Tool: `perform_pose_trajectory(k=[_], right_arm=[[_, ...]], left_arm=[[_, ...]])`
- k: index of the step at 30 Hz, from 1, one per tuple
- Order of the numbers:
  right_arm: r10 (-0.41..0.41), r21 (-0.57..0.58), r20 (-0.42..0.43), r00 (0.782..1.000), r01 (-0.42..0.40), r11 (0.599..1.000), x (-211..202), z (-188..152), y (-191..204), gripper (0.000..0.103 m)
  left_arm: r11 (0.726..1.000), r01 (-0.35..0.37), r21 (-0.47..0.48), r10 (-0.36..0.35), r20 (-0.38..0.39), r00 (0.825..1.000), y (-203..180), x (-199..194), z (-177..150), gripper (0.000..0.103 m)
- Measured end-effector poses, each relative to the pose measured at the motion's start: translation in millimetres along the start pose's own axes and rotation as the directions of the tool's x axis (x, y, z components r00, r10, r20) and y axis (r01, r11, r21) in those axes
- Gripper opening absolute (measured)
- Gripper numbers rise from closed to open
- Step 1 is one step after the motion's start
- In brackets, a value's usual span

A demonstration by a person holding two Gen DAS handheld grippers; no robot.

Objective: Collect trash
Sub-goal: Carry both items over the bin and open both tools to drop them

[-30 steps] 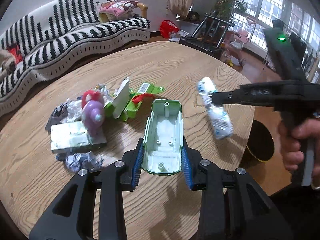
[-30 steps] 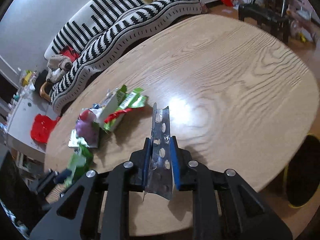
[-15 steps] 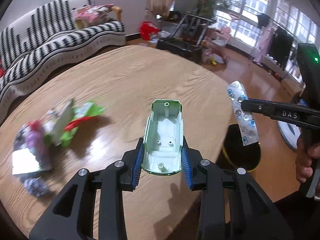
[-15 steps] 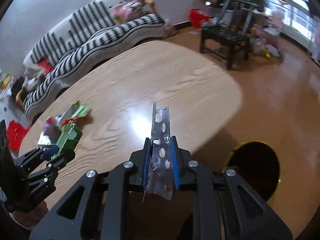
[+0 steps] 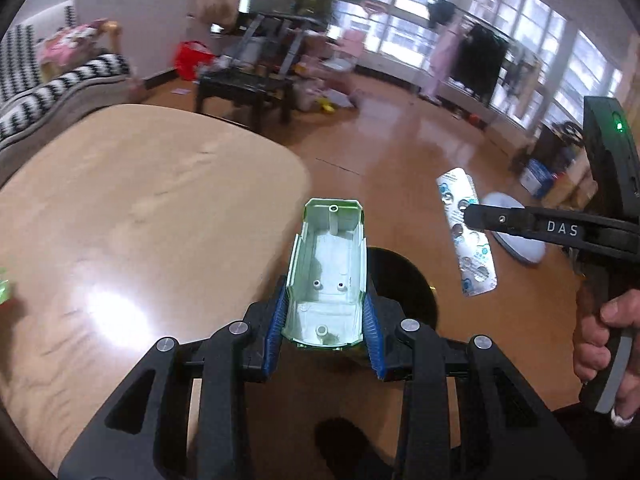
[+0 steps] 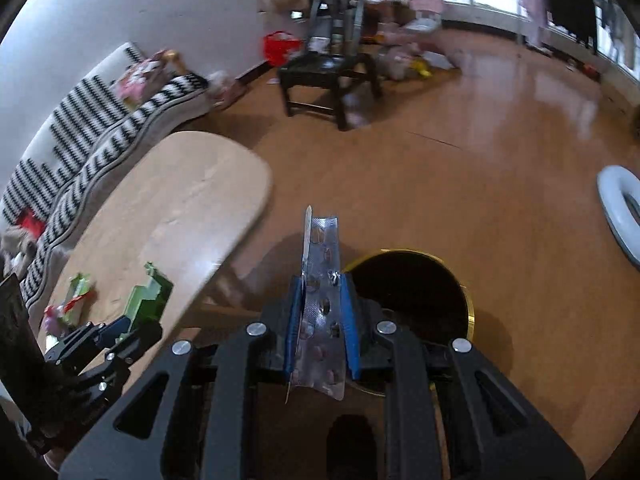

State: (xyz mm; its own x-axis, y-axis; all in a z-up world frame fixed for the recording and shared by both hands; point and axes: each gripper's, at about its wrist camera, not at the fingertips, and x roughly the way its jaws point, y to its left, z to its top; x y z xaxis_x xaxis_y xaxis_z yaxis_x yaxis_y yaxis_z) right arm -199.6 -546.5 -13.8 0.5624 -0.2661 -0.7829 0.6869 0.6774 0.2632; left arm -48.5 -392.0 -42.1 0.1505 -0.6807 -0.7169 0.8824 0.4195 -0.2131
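Only your right wrist view shows the bin (image 6: 416, 296) fully, below the blister pack (image 6: 322, 312) your right gripper (image 6: 320, 332) pinches. Your left gripper (image 5: 326, 320), angled down, clamps the green plastic shell (image 5: 328, 276) past the table (image 5: 152, 216) edge.

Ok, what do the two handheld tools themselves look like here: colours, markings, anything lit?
Both are black skeletal frames with silver pivot bolts and ribbed blue pads. The left tool shows triangular cut-outs in its linkage arms. The right tool carries white "DAS" lettering, a green light on its black upright body and a grey trigger grip under the hand.
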Motion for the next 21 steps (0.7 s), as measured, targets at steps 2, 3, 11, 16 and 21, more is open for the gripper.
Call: perform_pose_trajectory(k=[2,3,11,16,21], right_arm=[[-0.018,0.022,-0.011,1.0,0.018,1.0,2.1,-2.0,-14.0,0.02],[-0.027,0.034,-0.019,0.999,0.027,0.999,4.5,-3.0,-21.5,0.02],[-0.056,0.089,-0.048,0.997,0.06,0.994,12.0,-9.5,-53.7,0.02],[-0.055,0.099,-0.047,0.997,0.059,0.993,13.0,-8.6,-58.6,0.02],[-0.063,0.099,-0.053,0.997,0.068,0.993,16.9,-7.4,-55.5,0.02]], left_arm=[[1.0,0.025,0.017,-0.024,-0.022,0.999,-11.6,16.7,2.3,0.034],[0.999,0.035,0.02,-0.034,-0.032,0.999,-15.8,23.6,3.0,0.034],[0.996,0.074,0.044,-0.07,-0.09,0.994,-39.6,68.6,8.2,0.034],[0.995,0.078,0.069,-0.07,-0.105,0.992,-45.9,79.2,12.3,0.034],[0.994,0.045,0.099,-0.033,-0.117,0.993,-51.2,90.2,12.8,0.034]])
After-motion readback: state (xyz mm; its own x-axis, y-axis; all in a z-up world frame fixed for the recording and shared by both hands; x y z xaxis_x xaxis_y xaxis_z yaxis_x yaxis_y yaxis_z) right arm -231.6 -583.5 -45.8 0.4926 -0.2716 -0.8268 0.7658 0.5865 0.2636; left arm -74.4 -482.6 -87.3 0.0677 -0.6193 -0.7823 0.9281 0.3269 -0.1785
